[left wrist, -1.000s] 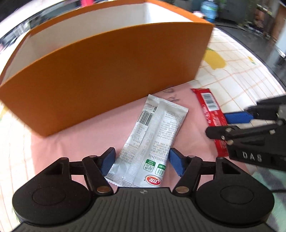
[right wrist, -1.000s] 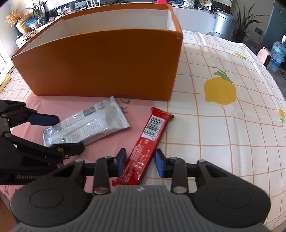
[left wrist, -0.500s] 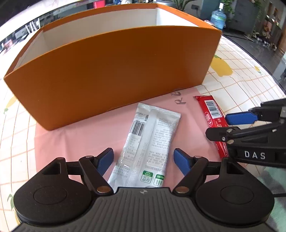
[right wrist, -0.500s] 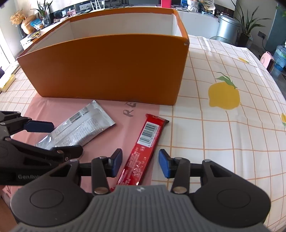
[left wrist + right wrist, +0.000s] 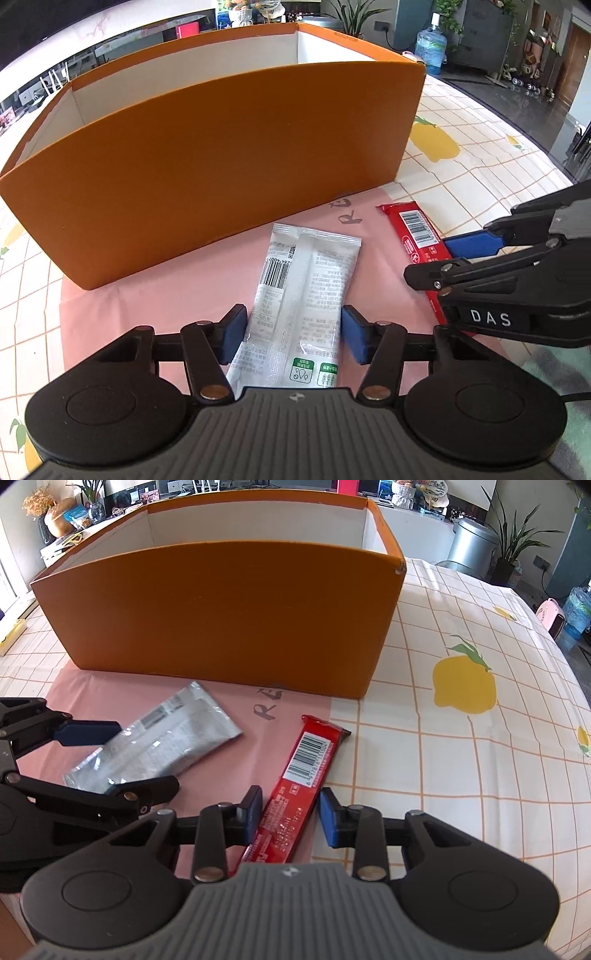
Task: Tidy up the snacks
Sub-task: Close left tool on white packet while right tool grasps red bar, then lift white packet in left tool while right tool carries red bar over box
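Both tongs have just been closing around their snacks, each packet now lying between the blue pads. Orange box (image 5: 229, 155): large, open-topped, stiff card, standing just behind the snacks on the pink mat (image 5: 155, 295), its high front wall to be cleared. Silver packet (image 5: 295, 299): flat, light, slick, crinkly foil; left tongs (image 5: 291, 334) straddle its lower half, pads at its long edges, apparently not yet pinching. Red bar (image 5: 295, 779): slim, stiffer, straddling the mat's edge; right tongs (image 5: 288, 819) narrowly apart around its near end. Open tabletop lies to the right.
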